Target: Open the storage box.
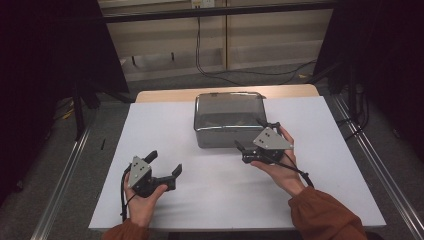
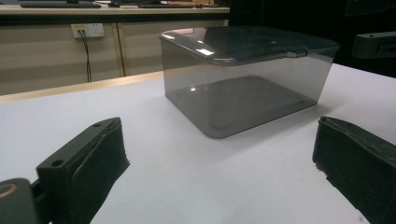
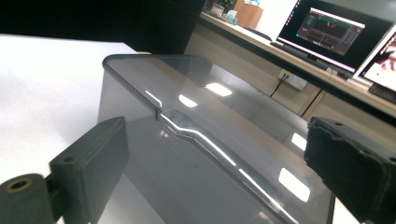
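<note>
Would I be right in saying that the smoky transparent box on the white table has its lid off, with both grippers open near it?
Not quite: the lid is on the box, closed over its top, as the right gripper view shows. The rest holds: the left gripper and right gripper are both open.

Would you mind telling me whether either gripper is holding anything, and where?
Nothing is held: left gripper and right gripper are open, off the box.
</note>
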A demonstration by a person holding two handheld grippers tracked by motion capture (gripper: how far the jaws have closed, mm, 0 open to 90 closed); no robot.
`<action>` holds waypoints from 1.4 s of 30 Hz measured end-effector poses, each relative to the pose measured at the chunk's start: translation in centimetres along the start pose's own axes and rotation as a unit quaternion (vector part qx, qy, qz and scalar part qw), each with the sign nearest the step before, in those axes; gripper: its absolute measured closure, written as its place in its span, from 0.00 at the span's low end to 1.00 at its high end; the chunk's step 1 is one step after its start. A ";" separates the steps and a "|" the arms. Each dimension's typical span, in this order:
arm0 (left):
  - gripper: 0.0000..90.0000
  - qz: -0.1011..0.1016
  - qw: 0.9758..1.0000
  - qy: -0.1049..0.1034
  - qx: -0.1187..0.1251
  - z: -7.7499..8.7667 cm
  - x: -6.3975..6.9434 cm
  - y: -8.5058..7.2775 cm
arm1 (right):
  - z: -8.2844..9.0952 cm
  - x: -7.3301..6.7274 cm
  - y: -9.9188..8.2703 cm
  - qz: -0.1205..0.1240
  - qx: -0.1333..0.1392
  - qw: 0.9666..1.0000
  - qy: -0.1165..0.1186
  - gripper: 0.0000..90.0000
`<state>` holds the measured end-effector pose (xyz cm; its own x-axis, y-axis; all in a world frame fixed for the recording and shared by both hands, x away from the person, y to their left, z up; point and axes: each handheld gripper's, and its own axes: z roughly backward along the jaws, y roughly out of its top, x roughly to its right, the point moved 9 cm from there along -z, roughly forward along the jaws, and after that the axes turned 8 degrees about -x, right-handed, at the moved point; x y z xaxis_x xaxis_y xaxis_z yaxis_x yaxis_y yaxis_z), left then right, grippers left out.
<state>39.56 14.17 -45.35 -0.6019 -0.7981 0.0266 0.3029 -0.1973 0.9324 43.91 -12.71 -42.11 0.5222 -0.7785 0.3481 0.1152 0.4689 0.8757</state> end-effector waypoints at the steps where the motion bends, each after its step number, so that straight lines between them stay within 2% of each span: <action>1: 0.03 0.000 1.000 0.000 0.000 0.0 0.0 0.0 | 0.0 0.0 0.0 0.000 0.000 1.000 0.000 0.08; 2: 0.03 0.001 1.000 0.001 -0.001 0.0 0.0 0.0 | -0.2 -0.2 0.2 0.012 0.002 1.000 0.001 0.09; 3: 0.03 0.001 1.000 0.001 -0.001 0.0 0.0 0.0 | -0.2 -0.2 0.2 0.012 0.002 1.000 0.001 0.09; 4: 0.03 0.001 1.000 0.002 -0.002 0.0 0.0 0.0 | -0.5 -0.4 0.3 0.028 -0.001 1.000 -0.003 0.11; 6: 0.03 0.002 1.000 0.001 -0.001 0.0 0.0 0.0 | -0.7 -0.6 0.3 0.046 -0.003 0.999 -0.004 0.12; 7: 0.03 0.002 1.000 0.001 -0.001 0.0 0.0 0.0 | -0.7 -0.6 0.3 0.046 -0.003 0.999 -0.004 0.12; 10: 0.03 0.004 1.000 0.003 -0.002 -0.1 -0.1 0.0 | -1.0 -1.0 0.4 0.081 -0.008 0.997 -0.008 0.16; 11: 0.03 0.005 1.000 0.001 -0.002 -0.2 -0.1 -0.1 | -1.1 -1.0 0.4 0.091 -0.012 0.996 -0.012 0.16; 12: 0.03 0.004 1.000 0.000 -0.003 -0.2 -0.1 -0.1 | -1.3 -1.1 0.4 0.112 -0.017 0.993 -0.022 0.19; 14: 0.03 0.006 1.000 -0.001 0.000 -0.3 0.0 0.0 | -1.4 -1.1 0.3 0.128 -0.022 0.991 -0.029 0.21; 15: 0.03 0.010 1.000 -0.003 0.001 -0.3 0.1 0.0 | -1.4 -1.1 0.3 0.128 -0.022 0.991 -0.029 0.21; 16: 0.03 0.007 1.000 -0.003 0.001 -0.3 0.0 0.0 | -1.6 -1.1 0.2 0.147 -0.024 0.988 -0.037 0.24; 17: 0.03 0.007 1.000 -0.003 0.001 -0.3 0.0 0.0 | -1.6 -1.1 0.2 0.147 -0.024 0.988 -0.037 0.24; 18: 0.03 0.009 1.000 -0.003 0.001 -0.3 0.0 0.0 | -1.8 -1.1 -0.1 0.163 -0.031 0.985 -0.043 0.26; 20: 0.03 0.008 1.000 -0.003 0.000 -0.3 0.0 0.0 | -1.9 -1.2 -0.2 0.180 -0.034 0.982 -0.049 0.28; 21: 0.03 0.008 1.000 -0.003 -0.001 -0.3 0.0 0.0 | -1.9 -1.2 -0.2 0.180 -0.034 0.982 -0.049 0.28; 22: 0.03 0.008 1.000 -0.002 -0.001 -0.3 0.0 0.0 | -2.1 -1.3 -0.4 0.207 -0.043 0.976 -0.057 0.31; 24: 0.03 0.009 1.000 -0.003 -0.002 -0.3 0.0 0.0 | -2.2 -1.5 -0.4 0.230 -0.046 0.970 -0.064 0.34; 25: 0.03 0.009 1.000 -0.002 -0.002 -0.3 0.0 0.0 | -2.3 -1.6 -0.3 0.237 -0.045 0.968 -0.066 0.35; 26: 0.03 0.009 1.000 -0.002 -0.002 -0.3 0.0 0.0 | -2.3 -1.6 -0.3 0.237 -0.045 0.968 -0.066 0.35; 27: 0.03 0.005 1.000 -0.001 -0.003 -0.3 -0.1 0.0 | -2.6 -1.7 -0.3 0.259 -0.047 0.962 -0.075 0.39; 30: 0.03 0.005 1.000 0.000 -0.003 -0.2 -0.2 0.0 | -2.8 -1.9 -0.2 0.287 -0.049 0.953 -0.084 0.44; 31: 0.03 0.005 1.000 0.000 -0.003 -0.2 -0.2 0.0 | -2.8 -1.9 -0.2 0.287 -0.049 0.953 -0.084 0.44; 32: 0.03 0.005 1.000 -0.001 -0.003 -0.2 -0.2 0.0 | -2.8 -2.1 -0.3 0.313 -0.055 0.944 -0.091 0.48; 33: 0.03 0.005 1.000 -0.001 -0.003 -0.2 -0.2 0.0 | -2.8 -2.1 -0.3 0.313 -0.055 0.944 -0.091 0.48; 34: 0.03 0.005 1.000 -0.001 -0.003 -0.2 -0.2 0.0 | -3.0 -2.5 -0.3 0.345 -0.057 0.932 -0.098 0.52; 35: 0.03 0.005 1.000 -0.001 -0.003 -0.2 -0.2 0.0 | -3.0 -2.6 -0.4 0.351 -0.059 0.929 -0.097 0.53; 37: 0.03 0.006 1.000 -0.001 -0.003 -0.2 -0.2 0.0 | -3.1 -2.7 -0.4 0.351 -0.061 0.929 -0.095 0.54; 38: 0.03 0.005 1.000 0.000 -0.003 -0.2 -0.2 0.0 | -3.3 -2.8 -0.5 0.364 -0.064 0.924 -0.101 0.57; 39: 0.03 0.005 1.000 0.000 -0.003 -0.2 -0.2 0.0 | -3.3 -2.8 -0.5 0.364 -0.064 0.924 -0.101 0.57; 42: 0.03 0.005 1.000 -0.003 -0.003 -0.3 -0.1 0.0 | -3.5 -2.9 -0.6 0.384 -0.070 0.914 -0.107 0.61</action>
<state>39.84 14.12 -45.45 -0.6026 -0.7972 0.0383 0.3136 -0.1923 0.9299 45.26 -9.32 -44.82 0.3187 -0.2538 0.9133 -0.1018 0.9488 0.2991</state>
